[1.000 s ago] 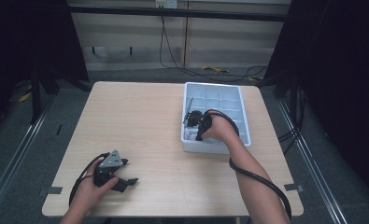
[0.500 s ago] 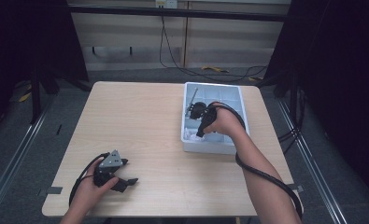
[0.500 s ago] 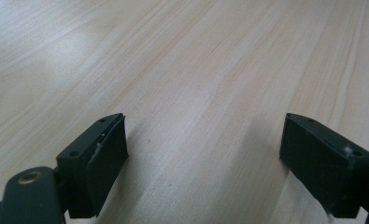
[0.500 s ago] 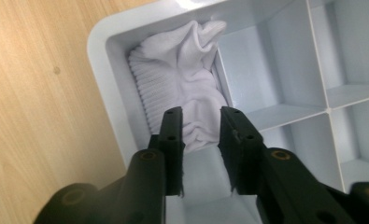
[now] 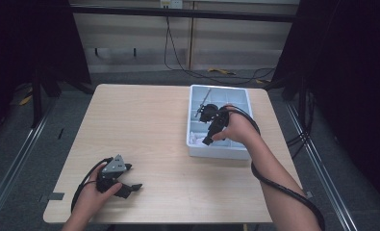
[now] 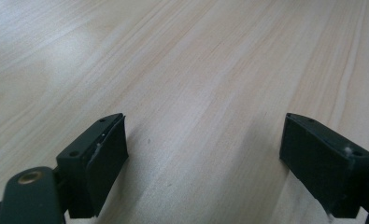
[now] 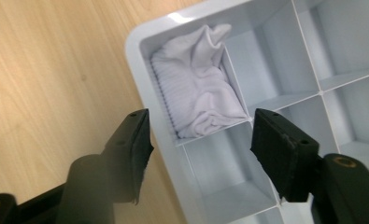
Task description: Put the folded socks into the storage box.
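Inside corner compartment (image 7: 191, 93): white cloth (image 7: 198, 88)

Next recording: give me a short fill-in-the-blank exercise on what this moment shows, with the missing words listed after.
1. The white cloth lies bunched in a ____ compartment of the divided tray.
2. The right gripper hangs above the tray with its jaws ____.
3. The left gripper rests on the wooden ____.

Missing words: corner; open; table

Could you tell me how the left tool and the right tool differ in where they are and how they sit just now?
The left tool rests on the bare table; the right tool hangs over the white divided tray. A white cloth lies beyond the right tool; plain wood beyond the left. Both stand open and hold nothing.
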Action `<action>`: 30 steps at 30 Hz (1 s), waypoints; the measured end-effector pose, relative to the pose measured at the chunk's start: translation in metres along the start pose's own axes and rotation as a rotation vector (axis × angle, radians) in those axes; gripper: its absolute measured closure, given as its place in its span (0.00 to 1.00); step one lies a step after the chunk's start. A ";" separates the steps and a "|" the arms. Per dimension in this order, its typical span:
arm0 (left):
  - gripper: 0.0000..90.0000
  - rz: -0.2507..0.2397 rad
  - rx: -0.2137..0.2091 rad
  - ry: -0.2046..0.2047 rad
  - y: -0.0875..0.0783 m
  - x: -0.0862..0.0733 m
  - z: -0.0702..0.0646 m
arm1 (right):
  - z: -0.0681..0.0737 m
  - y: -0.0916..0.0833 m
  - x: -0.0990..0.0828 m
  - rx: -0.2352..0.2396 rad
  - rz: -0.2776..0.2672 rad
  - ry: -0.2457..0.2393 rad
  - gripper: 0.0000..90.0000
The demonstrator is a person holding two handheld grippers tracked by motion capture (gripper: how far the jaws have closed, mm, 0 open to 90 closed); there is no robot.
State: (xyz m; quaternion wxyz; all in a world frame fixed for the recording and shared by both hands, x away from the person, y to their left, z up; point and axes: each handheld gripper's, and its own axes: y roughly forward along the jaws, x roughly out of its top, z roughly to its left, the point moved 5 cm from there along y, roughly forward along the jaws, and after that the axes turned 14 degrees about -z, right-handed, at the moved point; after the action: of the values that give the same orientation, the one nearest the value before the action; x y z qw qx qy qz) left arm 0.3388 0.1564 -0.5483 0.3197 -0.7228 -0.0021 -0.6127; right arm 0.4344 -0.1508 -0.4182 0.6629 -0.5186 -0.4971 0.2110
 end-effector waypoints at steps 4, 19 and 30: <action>0.16 0.000 0.000 0.000 0.000 0.000 0.000 | 0.005 -0.007 -0.004 -0.005 0.001 0.014 0.36; 0.17 0.002 0.004 -0.001 0.000 0.000 0.000 | 0.030 -0.019 -0.018 0.005 -0.008 -0.005 0.29; 0.17 0.005 0.005 0.000 -0.001 0.000 0.000 | 0.046 -0.020 -0.034 0.012 -0.001 -0.019 0.28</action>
State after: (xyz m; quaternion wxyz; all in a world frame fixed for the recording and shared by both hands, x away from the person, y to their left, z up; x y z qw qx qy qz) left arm 0.3382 0.1569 -0.5483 0.3230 -0.7221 -0.0017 -0.6117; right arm 0.3751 -0.1633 -0.4162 0.6612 -0.5124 -0.5024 0.2187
